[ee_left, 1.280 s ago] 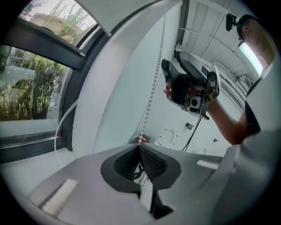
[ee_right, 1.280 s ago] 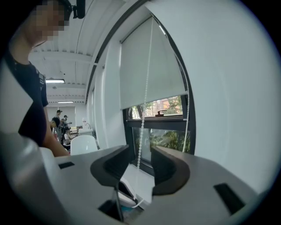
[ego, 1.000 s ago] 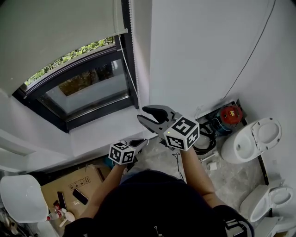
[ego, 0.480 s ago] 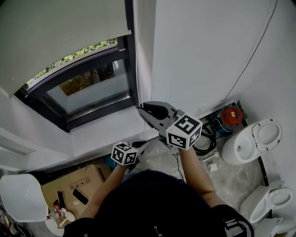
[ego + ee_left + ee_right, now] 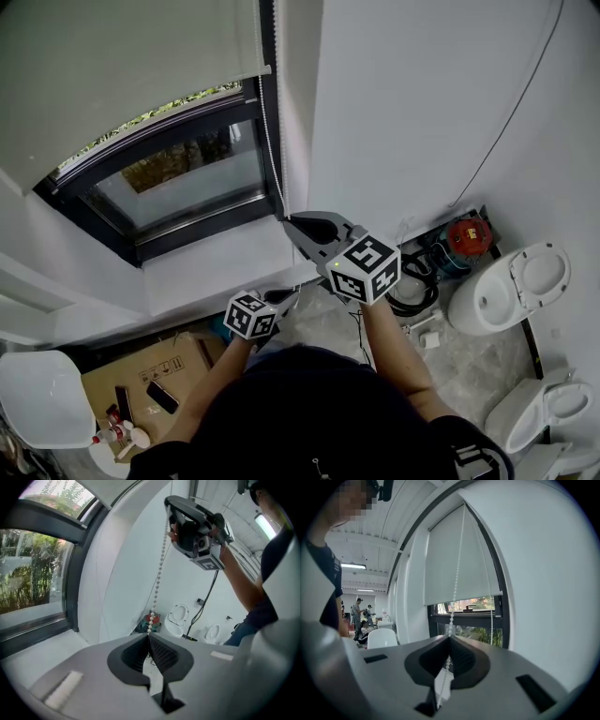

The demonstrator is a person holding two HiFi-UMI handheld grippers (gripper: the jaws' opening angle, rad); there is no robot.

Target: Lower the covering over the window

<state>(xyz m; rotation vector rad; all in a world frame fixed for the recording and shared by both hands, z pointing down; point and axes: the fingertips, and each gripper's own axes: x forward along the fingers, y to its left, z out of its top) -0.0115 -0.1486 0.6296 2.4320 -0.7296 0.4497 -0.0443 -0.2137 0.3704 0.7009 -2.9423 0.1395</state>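
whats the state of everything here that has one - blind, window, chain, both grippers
blind, partly lowered, covering the upper window
window, looks closed
bead chain, pinched by both grippers, one above the other
left gripper, shut on the bead chain
right gripper, jaws have just been closing, now shut on the bead chain

Dark short-sleeve top. Left gripper & right gripper: grey bodies, black ribbed jaws. Each w/ b/w square-marker cube.

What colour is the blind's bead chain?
The bead chain is white, clearest in the left gripper view.
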